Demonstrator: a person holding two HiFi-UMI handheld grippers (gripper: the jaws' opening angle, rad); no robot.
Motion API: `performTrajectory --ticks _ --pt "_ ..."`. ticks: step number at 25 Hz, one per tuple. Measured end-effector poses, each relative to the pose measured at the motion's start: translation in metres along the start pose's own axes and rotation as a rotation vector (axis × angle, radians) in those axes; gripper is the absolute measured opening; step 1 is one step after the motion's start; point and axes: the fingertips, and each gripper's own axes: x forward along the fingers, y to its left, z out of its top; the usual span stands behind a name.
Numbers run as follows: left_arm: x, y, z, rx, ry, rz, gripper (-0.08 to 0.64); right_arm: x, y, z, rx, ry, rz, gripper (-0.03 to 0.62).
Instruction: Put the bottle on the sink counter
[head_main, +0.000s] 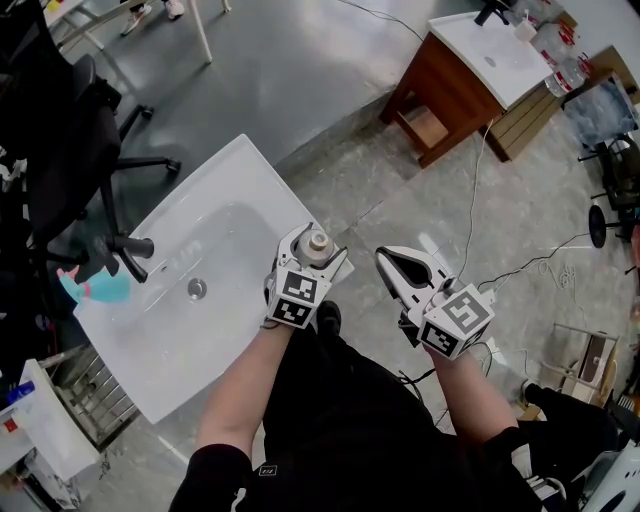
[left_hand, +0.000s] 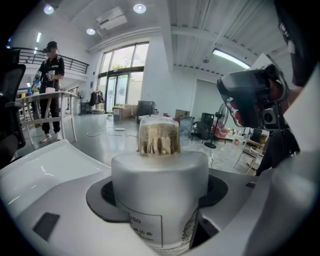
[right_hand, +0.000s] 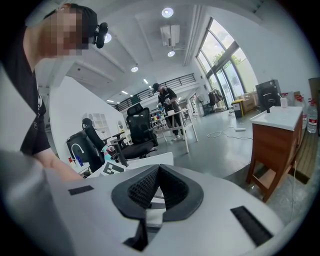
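The left gripper (head_main: 310, 258) has its jaws clamped on one bottle (head_main: 318, 243). It holds the bottle upright at the near right corner of the white sink counter (head_main: 235, 165). The head view shows only the bottle's round top. The left gripper view shows more: a grey body, a paper label and a clear cap with gold inside. The right gripper (head_main: 398, 268) is just to the right, off the surface and over the floor. Its own view shows its jaws pressed together with nothing in them. There are two grippers, one bottle and two sinks: the near one and a second sink (head_main: 462, 38) far right on a brown cabinet.
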Motion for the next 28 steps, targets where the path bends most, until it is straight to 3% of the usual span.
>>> performTrajectory --ticks 13,28 --pt "-0.002 -0.001 -0.002 0.0 0.006 -0.003 0.337 -0.007 0.001 -0.003 0.0 0.003 -0.001 0.014" --pt "-0.013 -0.003 -0.018 0.032 0.074 0.016 0.337 -0.014 0.007 -0.003 -0.007 -0.003 0.013 0.014"
